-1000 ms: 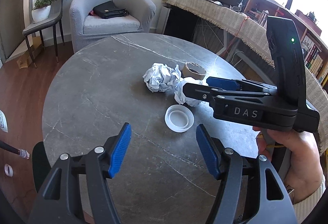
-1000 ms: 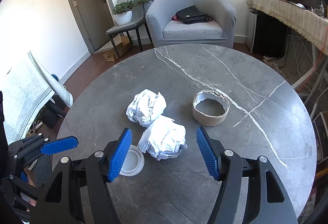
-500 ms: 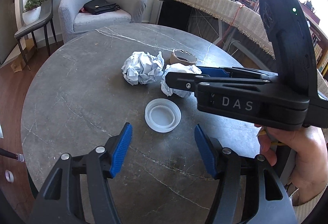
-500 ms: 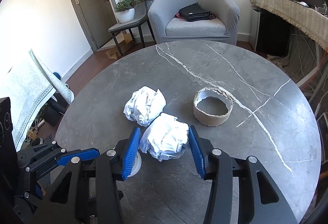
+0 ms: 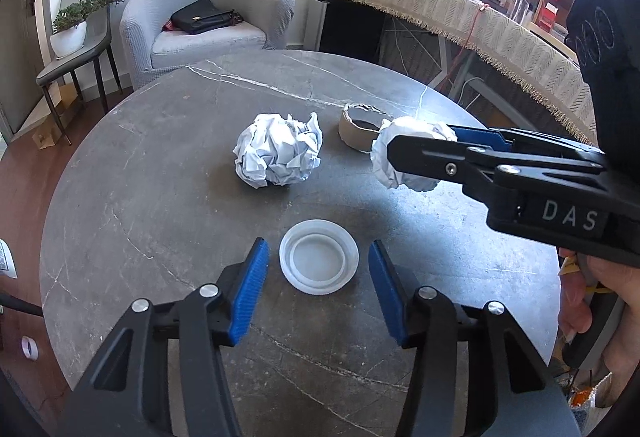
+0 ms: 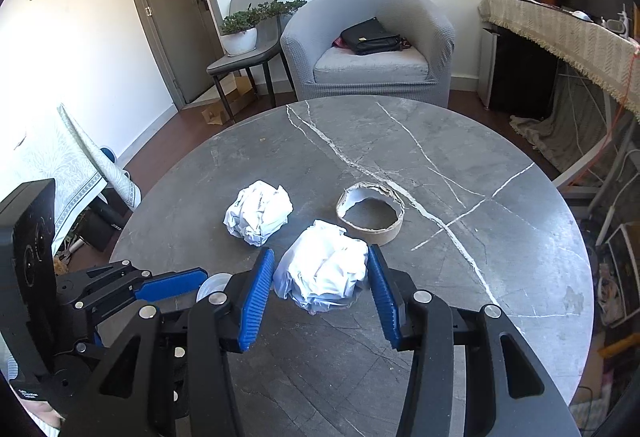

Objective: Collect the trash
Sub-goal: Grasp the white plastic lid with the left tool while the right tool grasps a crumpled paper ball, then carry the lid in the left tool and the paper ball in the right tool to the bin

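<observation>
Your right gripper [image 6: 320, 289] clamps the crumpled paper ball [image 6: 326, 271]; it's light and crushable, so squeeze its middle gently. Left of it, your left gripper [image 5: 318, 277] straddles the plastic lid [image 5: 319, 261], unclenched.

On the counter [image 6: 500, 237], a paper ball [image 6: 324, 273] sits between the fingers of the right tool [image 6: 320, 297], with a second paper ball [image 6: 258, 213] behind to its left and a cardboard ring [image 6: 370, 213] behind to its right. A plastic lid [image 5: 319, 261] lies between the left tool's [image 5: 318, 291] fingers.
</observation>
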Available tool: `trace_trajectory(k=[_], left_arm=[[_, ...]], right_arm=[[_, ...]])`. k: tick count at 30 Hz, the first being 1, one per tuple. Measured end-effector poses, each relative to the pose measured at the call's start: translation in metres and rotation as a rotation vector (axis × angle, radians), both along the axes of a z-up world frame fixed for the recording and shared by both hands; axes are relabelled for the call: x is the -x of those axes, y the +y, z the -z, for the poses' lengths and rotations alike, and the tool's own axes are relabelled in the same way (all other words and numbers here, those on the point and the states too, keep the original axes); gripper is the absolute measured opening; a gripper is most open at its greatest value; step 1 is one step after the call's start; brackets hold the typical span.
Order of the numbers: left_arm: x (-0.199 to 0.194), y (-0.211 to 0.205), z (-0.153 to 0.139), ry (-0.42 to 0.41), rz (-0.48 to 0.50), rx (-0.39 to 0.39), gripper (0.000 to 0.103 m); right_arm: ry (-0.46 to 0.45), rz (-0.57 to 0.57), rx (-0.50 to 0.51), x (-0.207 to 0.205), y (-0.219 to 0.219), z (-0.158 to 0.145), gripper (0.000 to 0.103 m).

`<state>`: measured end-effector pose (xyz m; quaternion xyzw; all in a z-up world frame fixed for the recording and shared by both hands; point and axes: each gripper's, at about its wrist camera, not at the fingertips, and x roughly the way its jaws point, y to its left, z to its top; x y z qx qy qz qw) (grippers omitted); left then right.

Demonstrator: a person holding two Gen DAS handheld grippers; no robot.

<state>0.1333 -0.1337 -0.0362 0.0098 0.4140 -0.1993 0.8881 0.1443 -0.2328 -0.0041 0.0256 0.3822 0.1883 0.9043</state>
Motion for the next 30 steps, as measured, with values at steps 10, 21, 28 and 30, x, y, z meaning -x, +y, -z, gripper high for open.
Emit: trace_trajectory(k=[10,21,28,30], left_arm=[[0.006,0.001,-0.002,-0.025,-0.005,-0.037,0.042],[0.026,0.047,-0.017,-0.052,-0.074,-0.031,0.042],[0.036,0.099,-0.027,-0.073,-0.156,-0.026,0.042],[0.038,0.113,-0.027,-0.074,-0.178,-0.026,0.042]], right_arm=[[-0.008,-0.009,0.005,0.004,-0.002,-0.005,0.048],[-0.03,-0.054,-0.002,0.019,0.031,-0.013,0.048],[-0.053,-0.124,0.006,0.03,0.069,-0.021,0.048],[-0.057,-0.143,0.005,0.031,0.08,-0.023,0.048]])
